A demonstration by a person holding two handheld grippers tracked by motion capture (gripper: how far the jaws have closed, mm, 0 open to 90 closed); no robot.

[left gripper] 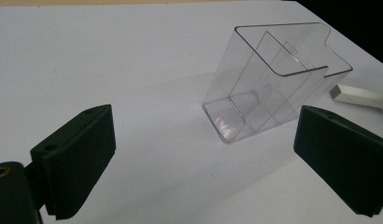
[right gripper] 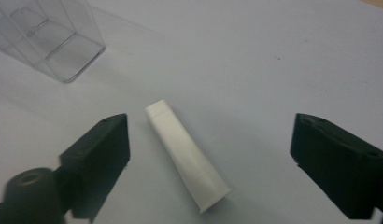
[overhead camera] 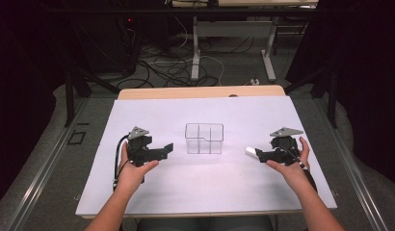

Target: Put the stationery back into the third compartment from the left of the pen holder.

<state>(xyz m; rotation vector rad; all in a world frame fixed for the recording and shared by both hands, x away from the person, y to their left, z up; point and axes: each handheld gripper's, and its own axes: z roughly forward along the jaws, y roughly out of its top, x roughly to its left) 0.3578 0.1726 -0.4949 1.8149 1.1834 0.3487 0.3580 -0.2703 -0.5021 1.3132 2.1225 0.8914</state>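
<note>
Black jaws of the right gripper (right gripper: 210, 154) stand wide apart, with a white tube (right gripper: 185, 156) lying flat on the sheet (right gripper: 255, 60) between them. Neither jaw touches it, so the tube is not gripped. It lies nearer the jaw at the left of the right gripper view than the one at the right. Its small capped end points away from the camera, its flared flat end toward it. In the high view the right gripper (overhead camera: 257, 154) rests low over the sheet in the person's right hand (overhead camera: 289, 163), with the tube (overhead camera: 250, 151) showing at its tip.

The left gripper (left gripper: 203, 172) is also fully open and holds nothing; bare sheet lies between its jaws. In the high view the left gripper (overhead camera: 167, 148) sits in the left hand (overhead camera: 133, 171), pointing toward the middle of the table.

Between the two grippers stands a clear box (overhead camera: 204, 138), upright, with inner walls splitting it into compartments. It is near both grippers and touches neither. In the left gripper view the box (left gripper: 269, 84) lies ahead of the jaws, with the tube (left gripper: 360, 96) just beyond it. In the right gripper view a corner of the box (right gripper: 54, 42) shows at the upper left, apart from the tube.

The sheet is white and covers a wooden table (overhead camera: 200, 92).
</note>
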